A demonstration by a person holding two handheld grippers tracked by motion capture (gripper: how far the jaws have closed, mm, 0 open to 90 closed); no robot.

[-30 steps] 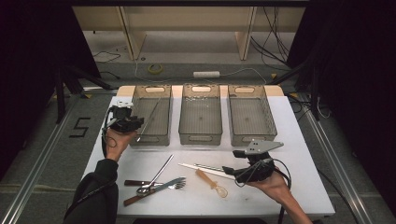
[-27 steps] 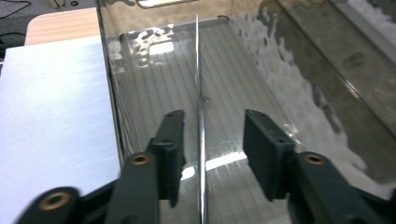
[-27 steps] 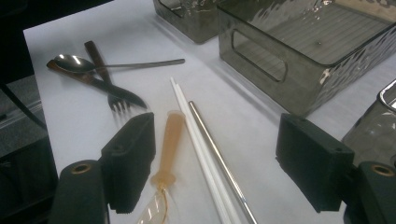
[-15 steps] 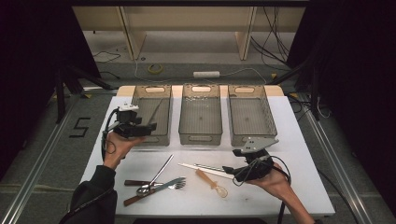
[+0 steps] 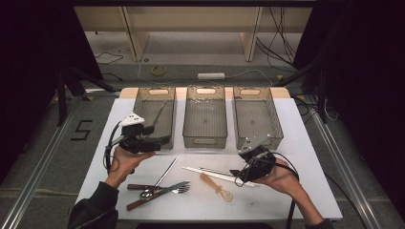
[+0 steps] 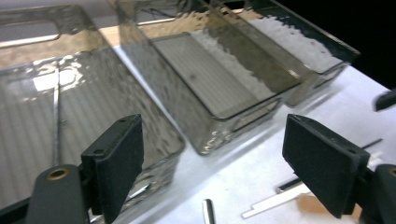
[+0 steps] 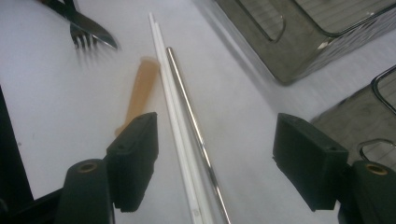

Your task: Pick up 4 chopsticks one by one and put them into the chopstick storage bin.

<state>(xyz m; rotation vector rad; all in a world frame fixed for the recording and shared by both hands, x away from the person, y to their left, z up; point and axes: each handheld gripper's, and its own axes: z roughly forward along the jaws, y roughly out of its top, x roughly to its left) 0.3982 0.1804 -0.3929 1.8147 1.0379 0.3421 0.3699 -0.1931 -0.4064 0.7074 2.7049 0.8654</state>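
The counter (image 5: 305, 143), white and matte, carries three clear ribbed plastic bins w/ cut-out handles. In the left bin (image 5: 143, 102) one thin metal rod (image 5: 157, 113) is already laid, leaning along the floor toward the wall; the middle bin (image 5: 205, 138) and right bin (image 5: 274, 129) hold nothing. Sorting is judged barely begun: one item binned, the rest left on the counter.

The left claw (image 5: 160, 140) is held at the near end of the left bin; its jaws have just been opening, are spread wide, and nothing is between them. The right claw (image 5: 237, 174) is held low over the chopsticks, jaws wide apart, nothing gripped, pads not touching.

Remaining items, approx. by size: knife (image 5: 155, 194), wood handle, dark blade; white chopsticks (image 7: 175, 121), plastic, slim, paired side by side; steel chopstick (image 7: 194, 126), polished, round, touching the white pair; spoon (image 5: 160, 179), metal, crossed over the knife; fork (image 5: 179, 189), metal tines; small spoon (image 5: 216, 187), translucent orange plastic, just beside the chopsticks.
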